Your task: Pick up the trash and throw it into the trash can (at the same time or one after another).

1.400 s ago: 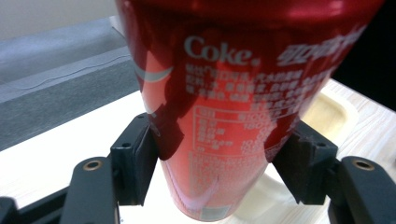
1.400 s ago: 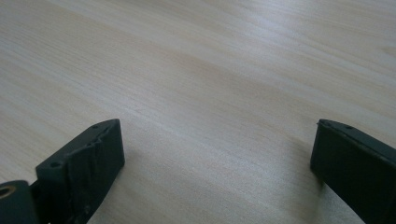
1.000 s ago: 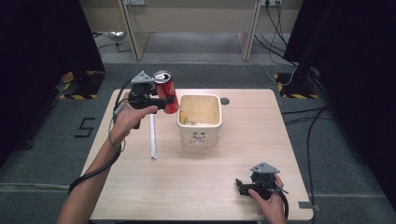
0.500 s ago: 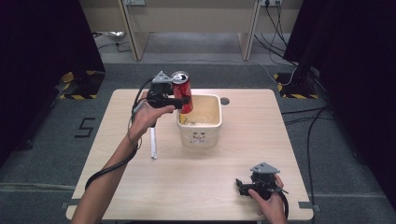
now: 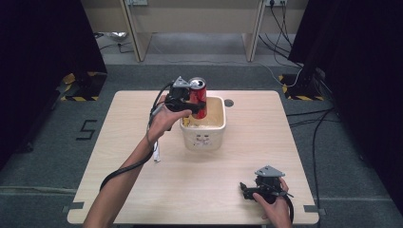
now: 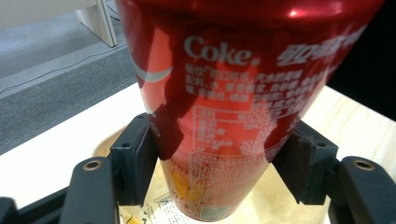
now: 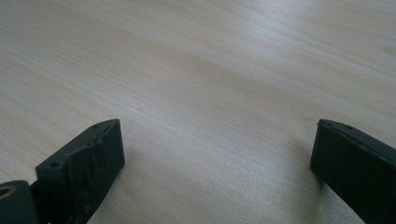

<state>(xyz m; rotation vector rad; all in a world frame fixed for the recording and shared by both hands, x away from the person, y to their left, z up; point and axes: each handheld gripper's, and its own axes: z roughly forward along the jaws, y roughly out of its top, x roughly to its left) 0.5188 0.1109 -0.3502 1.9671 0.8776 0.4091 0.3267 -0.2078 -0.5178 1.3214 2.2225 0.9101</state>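
The left gripper (image 5: pixel 192 100) clamps a red can (image 5: pixel 198 97) between its jaws, one pad pressed to each side of the can's lower half, as the left gripper view shows on the can (image 6: pixel 224 107). A second ago the can hung over bare table to the left of the tub (image 5: pixel 203 133); half a second ago it reached the tub's near-left rim; now it sits over the tub's opening, its base dipping toward the inside. Below the jaws in the left gripper view, the cream floor of the tub and some paper scraps lie under the can. The grip looks unchanged across the three moments. The can is upright, tilted only slightly.

The right gripper (image 5: pixel 247 188) rests low at the table's (image 5: pixel 119 118) near right, where it was before, with jaws spread wide over bare wood and nothing between them.

Judging by the path, the carry is nearly over: what remains is to lower the can into the tub and let go.
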